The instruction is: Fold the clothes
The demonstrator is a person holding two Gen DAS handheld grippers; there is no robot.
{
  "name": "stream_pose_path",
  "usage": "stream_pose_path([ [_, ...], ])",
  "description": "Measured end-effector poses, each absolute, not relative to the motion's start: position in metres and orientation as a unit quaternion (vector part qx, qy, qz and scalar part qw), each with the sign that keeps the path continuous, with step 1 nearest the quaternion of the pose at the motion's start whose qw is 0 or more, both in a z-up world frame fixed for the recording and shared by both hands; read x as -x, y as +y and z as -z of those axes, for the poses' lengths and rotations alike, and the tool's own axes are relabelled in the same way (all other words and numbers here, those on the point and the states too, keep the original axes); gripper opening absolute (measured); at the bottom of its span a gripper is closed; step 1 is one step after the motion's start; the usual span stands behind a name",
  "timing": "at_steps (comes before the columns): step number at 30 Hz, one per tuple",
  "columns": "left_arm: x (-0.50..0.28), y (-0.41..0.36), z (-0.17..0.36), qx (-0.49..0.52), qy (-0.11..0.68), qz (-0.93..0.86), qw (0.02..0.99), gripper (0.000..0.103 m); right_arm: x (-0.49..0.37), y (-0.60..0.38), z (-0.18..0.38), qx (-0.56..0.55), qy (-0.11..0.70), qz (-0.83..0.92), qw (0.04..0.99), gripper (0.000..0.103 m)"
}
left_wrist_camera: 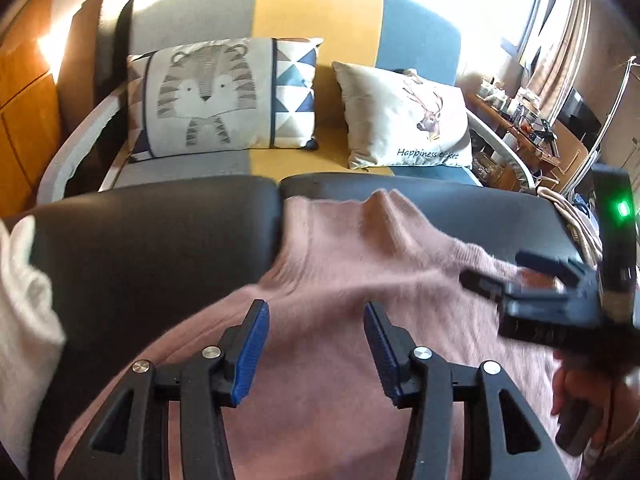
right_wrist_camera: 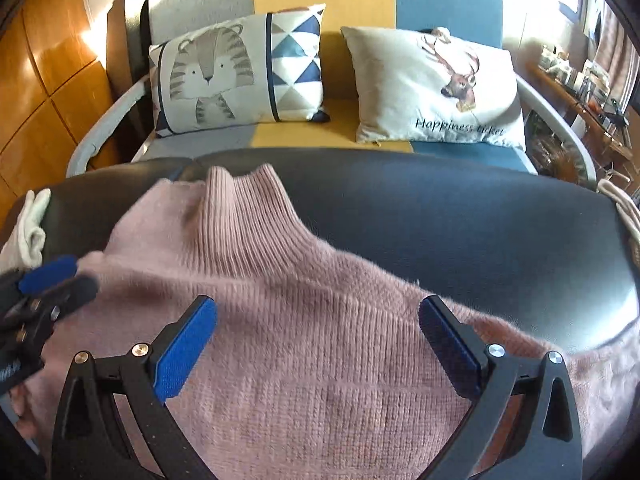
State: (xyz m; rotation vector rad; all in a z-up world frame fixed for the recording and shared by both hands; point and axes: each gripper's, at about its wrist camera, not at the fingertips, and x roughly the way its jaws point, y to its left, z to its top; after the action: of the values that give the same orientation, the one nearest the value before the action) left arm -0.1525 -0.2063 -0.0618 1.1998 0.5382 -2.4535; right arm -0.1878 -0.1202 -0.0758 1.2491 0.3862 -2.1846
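Both claws — left gripper (left_wrist_camera: 316,344), right gripper (right_wrist_camera: 318,340) — hover agape, empty, above the pink turtleneck sweater (right_wrist_camera: 304,320); next, pinching an edge.

Black grippers (left_wrist_camera: 316,348), blue ribbed pads (right_wrist_camera: 186,354)

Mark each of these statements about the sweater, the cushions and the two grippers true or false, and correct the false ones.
1. The pink knitted sweater lies on a dark leather-like surface. True.
2. The right gripper is clamped shut on the sweater. False: its jaws stand open above the knit.
3. The tiger-print cushion sits left of the deer-print cushion. True.
4. The left gripper holds a white cloth. False: it is open and holds nothing; the white cloth lies apart at the surface's left edge.
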Motion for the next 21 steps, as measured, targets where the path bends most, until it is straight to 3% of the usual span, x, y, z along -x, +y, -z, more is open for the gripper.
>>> stream_pose_path([
  [6,0.173,-0.213,0.098,-0.435,0.195,0.862,0.175,0.05,0.193,-0.106,0.098,-0.488,0.159,0.799,0.312,0.103],
  [13,0.171,-0.204,0.096,-0.445,0.161,0.863,0.177,0.048,0.188,-0.103,0.09,-0.484,0.161,0.808,0.297,0.103],
  [21,0.129,-0.18,0.083,-0.45,0.163,0.86,0.176,0.048,0.115,-0.104,0.082,-0.484,0.167,0.78,0.36,0.103],
])
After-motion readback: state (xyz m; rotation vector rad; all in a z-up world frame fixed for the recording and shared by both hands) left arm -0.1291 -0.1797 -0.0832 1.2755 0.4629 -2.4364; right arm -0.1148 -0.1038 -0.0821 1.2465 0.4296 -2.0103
